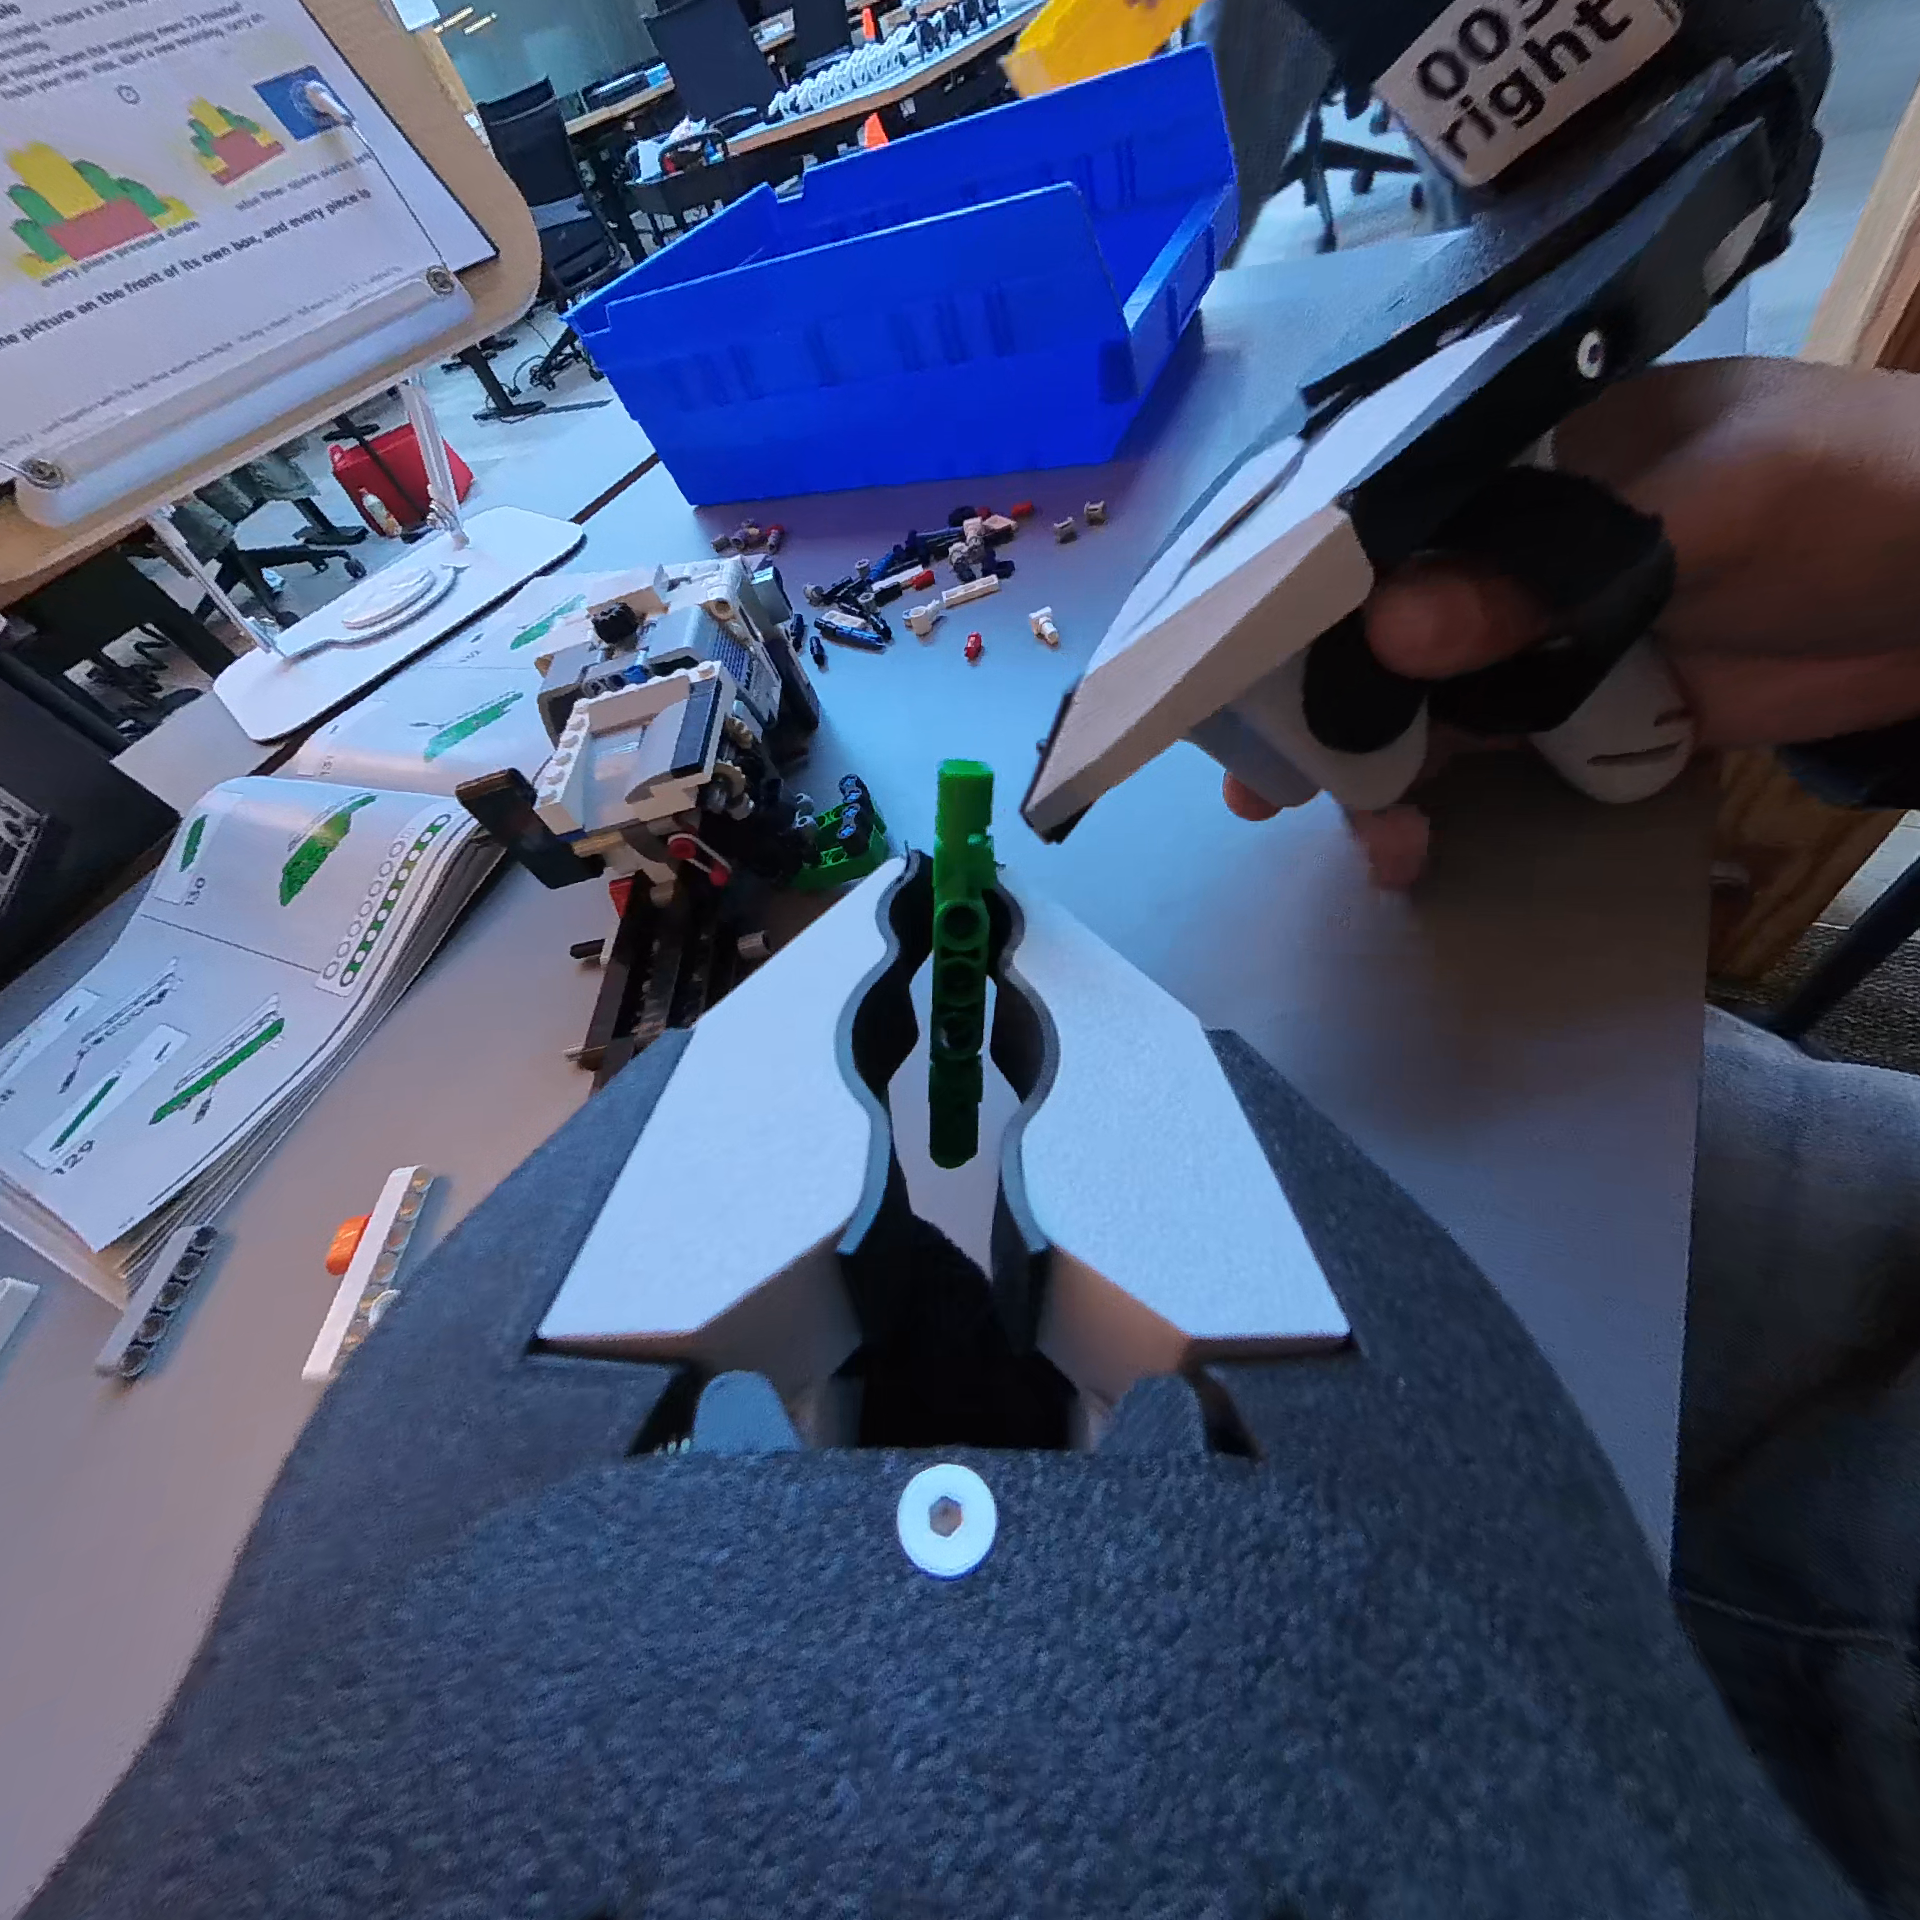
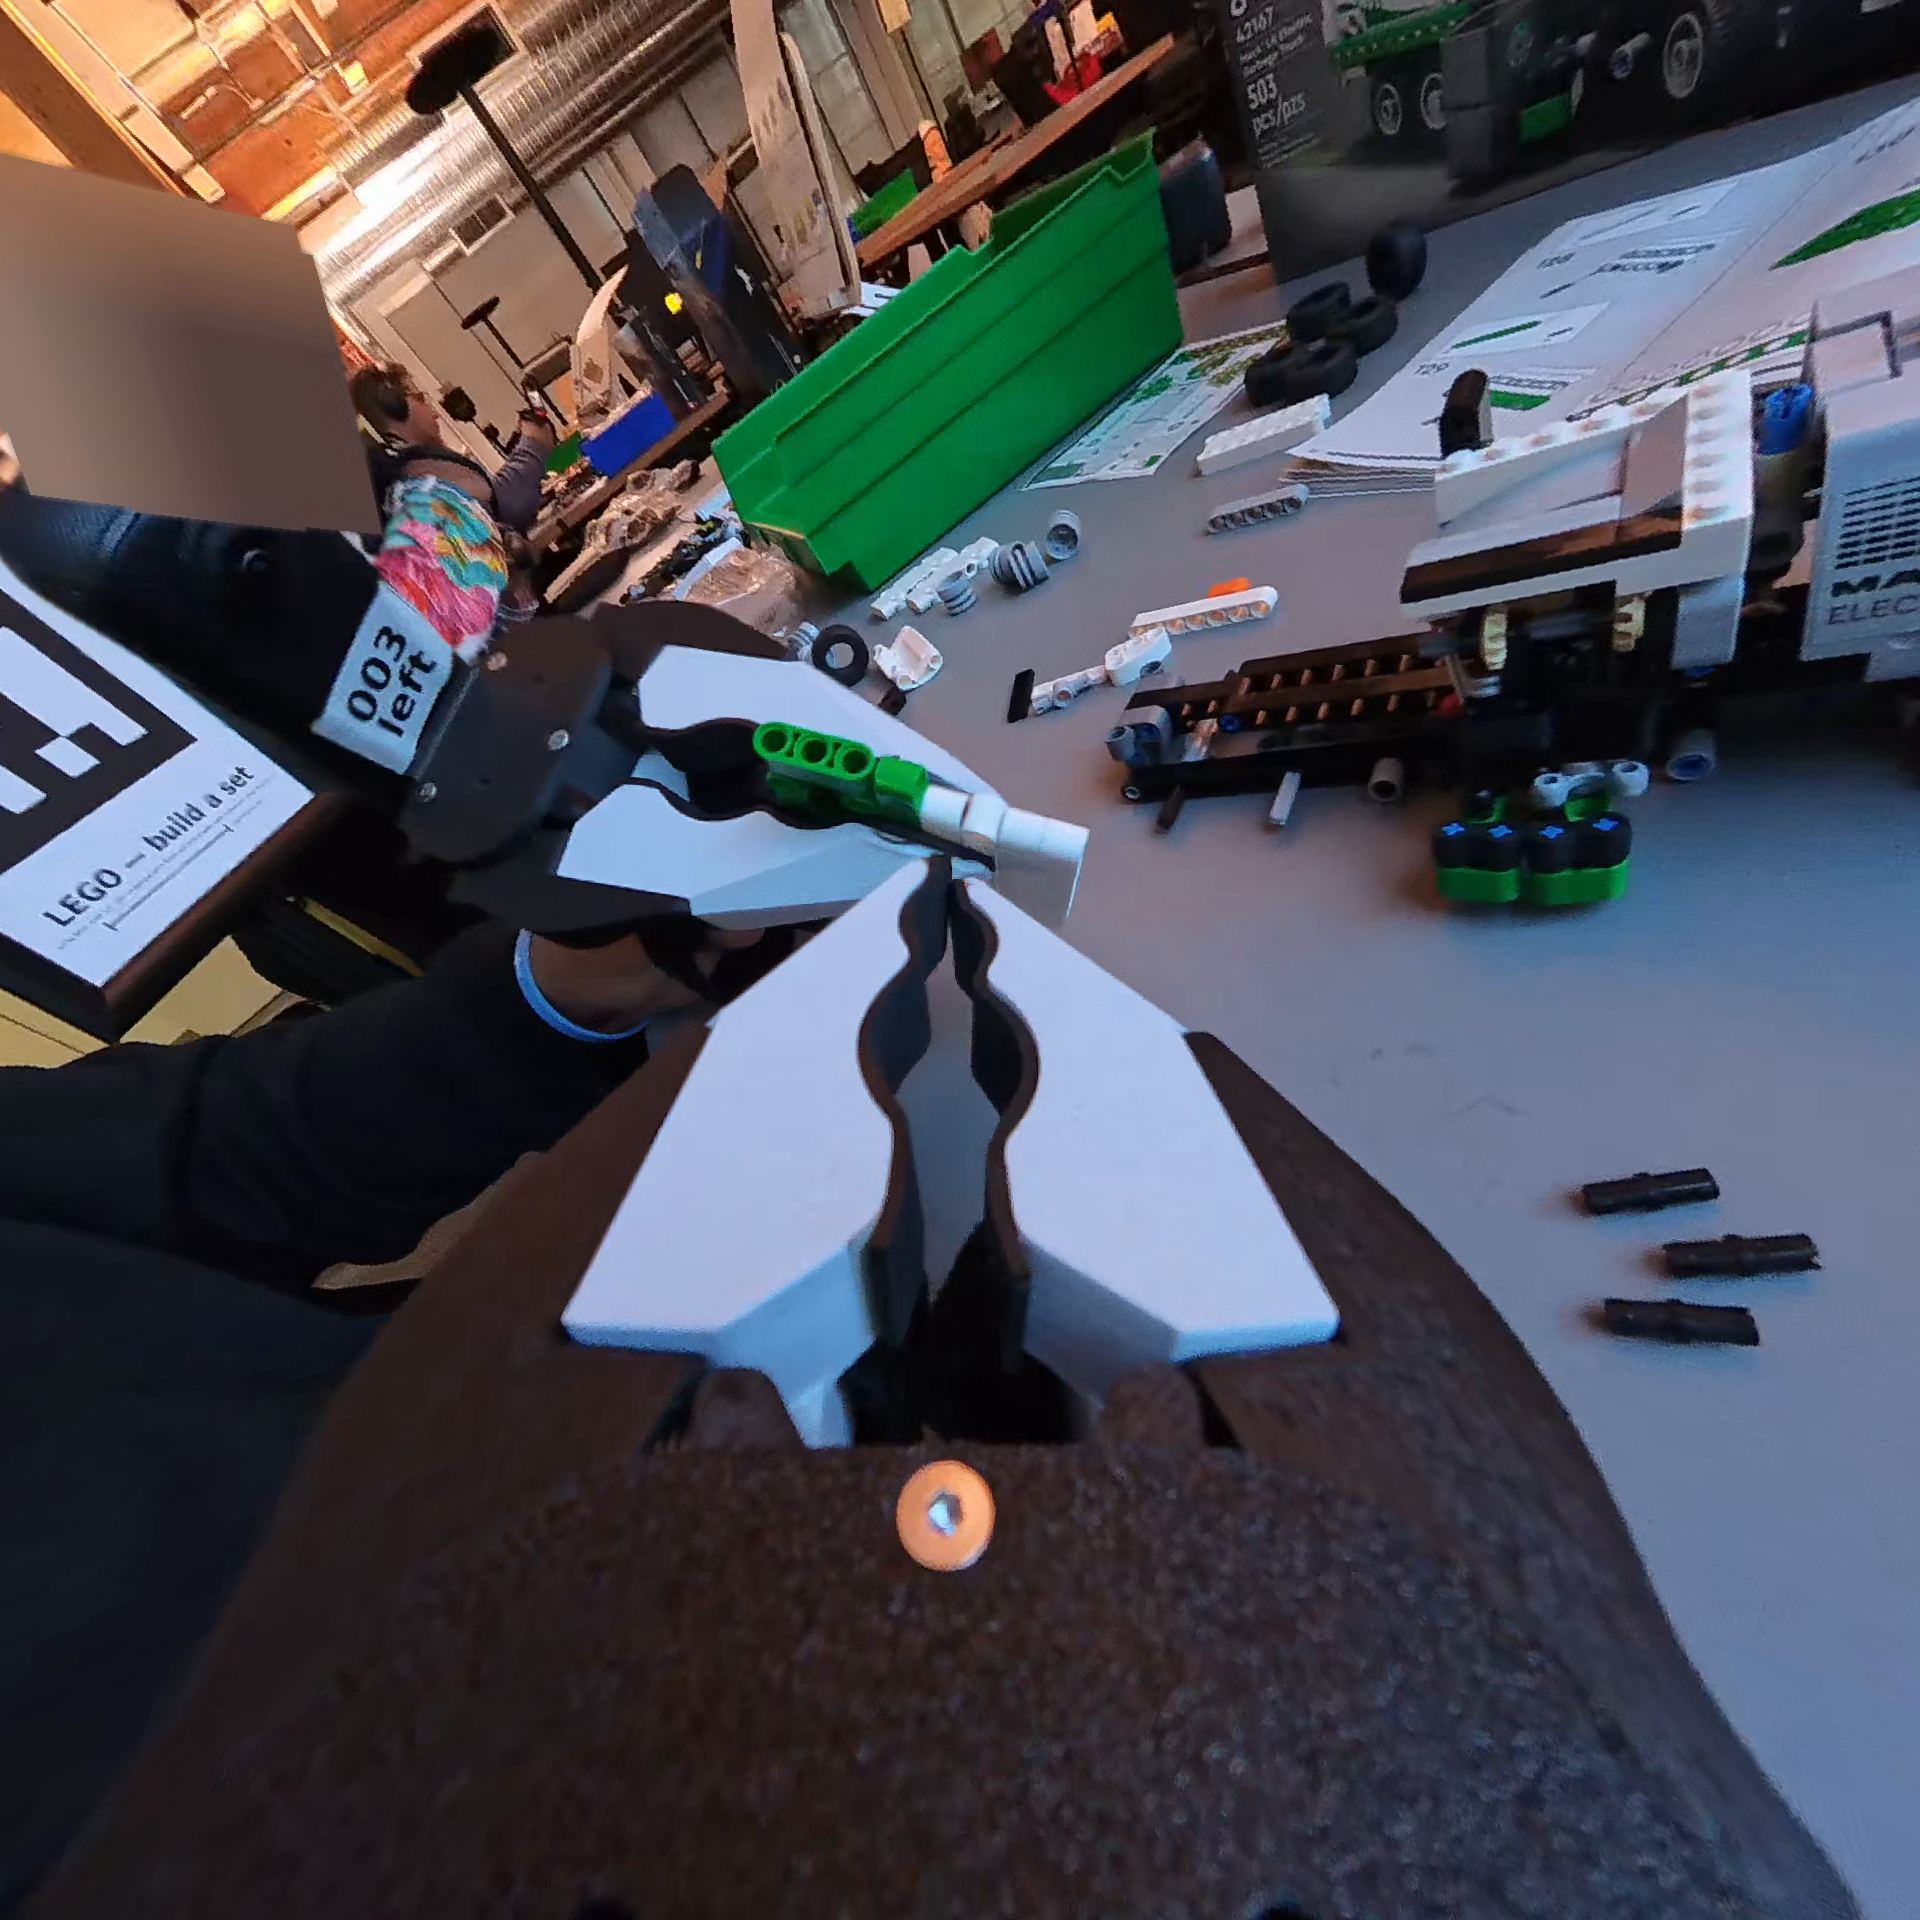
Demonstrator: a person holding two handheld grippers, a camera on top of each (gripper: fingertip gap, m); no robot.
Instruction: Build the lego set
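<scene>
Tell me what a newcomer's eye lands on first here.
The green beam, clamped upright in the left gripper at the centre of the left wrist view. Next, the half-built truck at right on the grey table, with the green bin behind it in the right wrist view and the blue bin at the table's far end in the left wrist view.

Each view is taken close along its own gripper's fingers over the grey table (image 1: 1351, 1039), w/ the truck model (image 2: 1558, 582) & opposite gripper shared.
</scene>
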